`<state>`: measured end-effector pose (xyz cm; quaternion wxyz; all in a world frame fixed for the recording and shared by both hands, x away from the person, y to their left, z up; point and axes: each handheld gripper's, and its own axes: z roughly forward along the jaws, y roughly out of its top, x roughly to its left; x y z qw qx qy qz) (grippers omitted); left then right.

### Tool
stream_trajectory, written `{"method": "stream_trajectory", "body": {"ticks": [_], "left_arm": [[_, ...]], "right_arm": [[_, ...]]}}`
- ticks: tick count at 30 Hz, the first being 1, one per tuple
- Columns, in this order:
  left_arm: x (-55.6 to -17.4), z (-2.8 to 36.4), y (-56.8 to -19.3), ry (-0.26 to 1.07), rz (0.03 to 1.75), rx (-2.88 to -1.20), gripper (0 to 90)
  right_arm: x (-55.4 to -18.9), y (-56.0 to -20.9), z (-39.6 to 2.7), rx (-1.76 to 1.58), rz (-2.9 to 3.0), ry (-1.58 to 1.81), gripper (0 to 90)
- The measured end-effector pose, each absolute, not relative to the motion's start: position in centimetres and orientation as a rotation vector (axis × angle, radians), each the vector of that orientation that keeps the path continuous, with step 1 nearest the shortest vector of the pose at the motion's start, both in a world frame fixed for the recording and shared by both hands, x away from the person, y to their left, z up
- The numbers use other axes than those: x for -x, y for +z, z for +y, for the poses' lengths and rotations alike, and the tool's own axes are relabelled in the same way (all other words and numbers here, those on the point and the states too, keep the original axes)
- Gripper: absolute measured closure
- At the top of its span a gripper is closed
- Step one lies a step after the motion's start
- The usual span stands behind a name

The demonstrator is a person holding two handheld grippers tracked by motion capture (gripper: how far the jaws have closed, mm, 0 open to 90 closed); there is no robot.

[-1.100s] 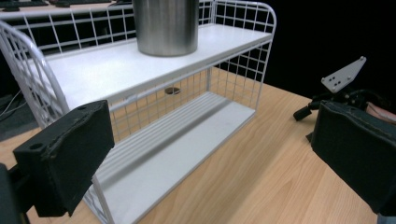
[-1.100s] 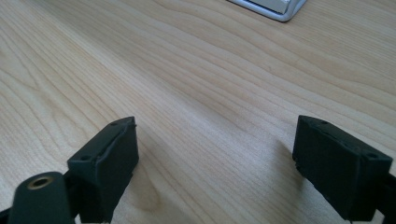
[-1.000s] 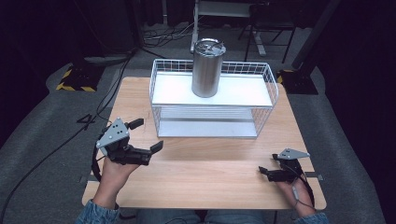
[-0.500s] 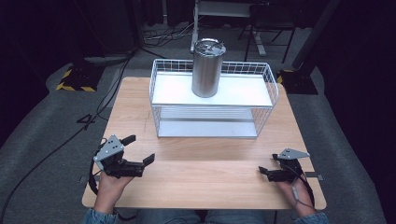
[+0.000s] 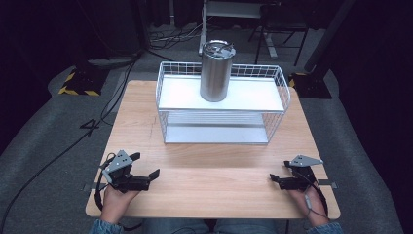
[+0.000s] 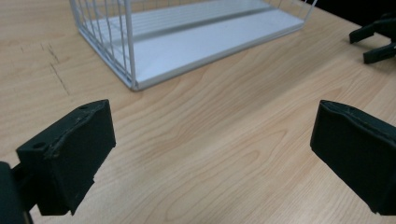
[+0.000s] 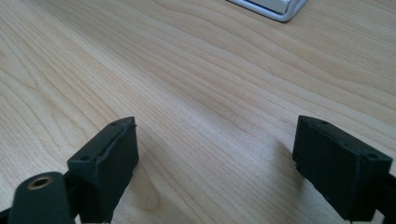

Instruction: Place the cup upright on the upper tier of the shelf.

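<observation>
The left gripper is held low at the table's near left corner, jaws spread wide, nothing between them. The right gripper is rested at the near right, jaws likewise apart and empty. The steel tumbler is seen upright on the wire rack's upper shelf, apparently lidded.

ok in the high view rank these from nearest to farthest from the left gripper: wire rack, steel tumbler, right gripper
1. Wire rack: its front left corner sits just ahead and right of the left gripper.
2. Right gripper: across the table's near edge, to the right.
3. Steel tumbler: standing on the rack's top shelf, toward the back.
</observation>
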<state>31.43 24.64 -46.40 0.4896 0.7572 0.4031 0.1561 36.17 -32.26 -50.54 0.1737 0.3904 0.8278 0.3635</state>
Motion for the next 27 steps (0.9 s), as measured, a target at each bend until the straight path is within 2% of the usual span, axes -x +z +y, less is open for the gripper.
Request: {"method": "stream_trajectory", "body": {"ticks": [7,19,21,27], "left_arm": [[-31.8,23.9,-47.7,0.384,1.016,-1.965,0.8],[-32.9,22.7,-50.1,0.291,1.111,-2.178,0.2],[-33.0,22.5,-50.3,0.349,1.09,-2.216,0.0],[-32.8,22.4,-50.6,0.387,1.078,-2.205,0.0]], "right_arm": [[-36.2,-50.5,-32.3,-1.106,2.347,1.031,14.6],[-36.2,-50.5,-32.3,-1.107,2.347,1.031,14.6],[-36.2,-50.5,-32.3,-1.106,2.347,1.031,14.6],[-36.2,-50.5,-32.3,-1.107,2.348,1.03,14.6]]}}
